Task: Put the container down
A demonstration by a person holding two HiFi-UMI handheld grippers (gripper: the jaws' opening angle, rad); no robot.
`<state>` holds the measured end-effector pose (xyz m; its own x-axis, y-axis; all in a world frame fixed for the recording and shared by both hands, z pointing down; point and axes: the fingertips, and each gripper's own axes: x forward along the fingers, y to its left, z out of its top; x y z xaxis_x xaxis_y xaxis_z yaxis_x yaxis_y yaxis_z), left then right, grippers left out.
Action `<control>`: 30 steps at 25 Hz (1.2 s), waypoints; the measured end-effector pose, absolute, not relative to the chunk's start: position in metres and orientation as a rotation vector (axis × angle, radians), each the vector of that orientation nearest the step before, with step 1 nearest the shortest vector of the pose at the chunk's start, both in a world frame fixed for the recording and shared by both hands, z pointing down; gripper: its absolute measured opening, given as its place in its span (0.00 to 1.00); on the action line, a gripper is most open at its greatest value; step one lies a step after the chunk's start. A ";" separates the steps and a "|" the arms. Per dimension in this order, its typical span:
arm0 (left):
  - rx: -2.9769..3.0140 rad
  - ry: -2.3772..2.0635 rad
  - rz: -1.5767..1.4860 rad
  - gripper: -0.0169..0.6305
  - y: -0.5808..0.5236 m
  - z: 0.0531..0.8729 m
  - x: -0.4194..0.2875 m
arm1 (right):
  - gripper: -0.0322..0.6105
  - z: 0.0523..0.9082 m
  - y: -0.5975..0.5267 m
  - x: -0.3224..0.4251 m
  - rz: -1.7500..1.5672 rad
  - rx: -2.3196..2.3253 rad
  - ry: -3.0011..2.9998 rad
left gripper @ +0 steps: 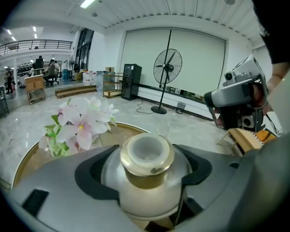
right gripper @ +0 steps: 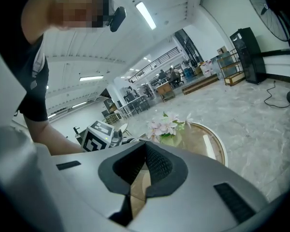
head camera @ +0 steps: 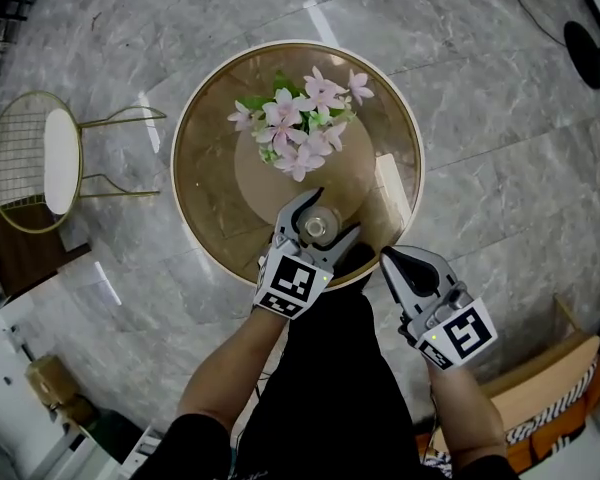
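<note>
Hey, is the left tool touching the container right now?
Touching. The left gripper view shows the left tool with its jaws closed against both sides of the container, pressing on its rounded body with no gap.

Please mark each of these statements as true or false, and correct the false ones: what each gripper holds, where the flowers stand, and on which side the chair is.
1. The left gripper is closed on the container. True.
2. The right gripper also grips the container. False: its jaws are together with nothing between them, and it is apart from the container.
3. Pink flowers stand on the round table. True.
4. In the head view, the chair is to the right of the table. False: it is to the left.
</note>
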<state>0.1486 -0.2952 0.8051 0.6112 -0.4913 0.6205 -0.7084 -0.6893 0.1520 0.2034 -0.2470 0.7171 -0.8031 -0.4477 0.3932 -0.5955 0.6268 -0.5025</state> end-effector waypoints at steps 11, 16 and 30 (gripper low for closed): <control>2.473 -0.927 0.832 0.55 -0.295 0.871 0.165 | 0.07 0.752 -0.230 0.229 0.962 0.923 -2.577; 2.484 -0.905 0.868 0.55 -0.296 0.885 0.174 | 0.07 0.753 -0.227 0.241 0.984 0.985 -2.568; 2.525 -0.864 0.911 0.55 -0.292 0.903 0.187 | 0.07 0.759 -0.210 0.251 0.990 1.004 -2.548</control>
